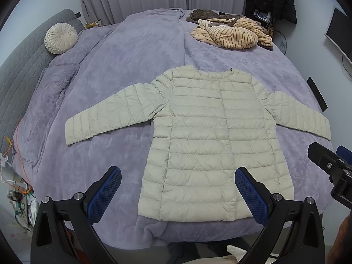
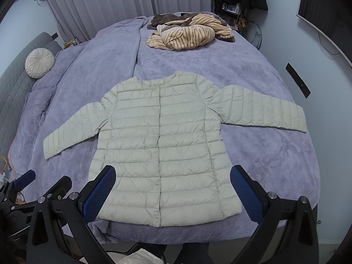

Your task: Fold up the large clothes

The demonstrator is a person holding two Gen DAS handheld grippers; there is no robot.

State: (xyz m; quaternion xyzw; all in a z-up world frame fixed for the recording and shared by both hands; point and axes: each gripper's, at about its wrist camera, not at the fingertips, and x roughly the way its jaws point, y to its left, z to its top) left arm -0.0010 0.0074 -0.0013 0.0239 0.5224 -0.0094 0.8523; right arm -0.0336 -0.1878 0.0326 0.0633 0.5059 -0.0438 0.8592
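Note:
A pale cream quilted puffer jacket [image 1: 211,136] lies flat and face up on the purple bed cover [image 1: 123,70], both sleeves spread out to the sides, hem toward me. It also shows in the right wrist view [image 2: 160,145]. My left gripper [image 1: 178,189] is open and empty, held above the jacket's hem on its left half. My right gripper [image 2: 172,187] is open and empty, held above the hem across the jacket's middle. The right gripper also shows at the right edge of the left wrist view [image 1: 330,160].
A heap of striped beige and brown clothes [image 1: 233,30] lies at the far side of the bed. A round cream cushion [image 1: 61,38] rests by the grey headboard [image 1: 19,66] at left. Dark coats [image 1: 272,0] hang at back right. Cables [image 1: 13,145] hang at the left bed edge.

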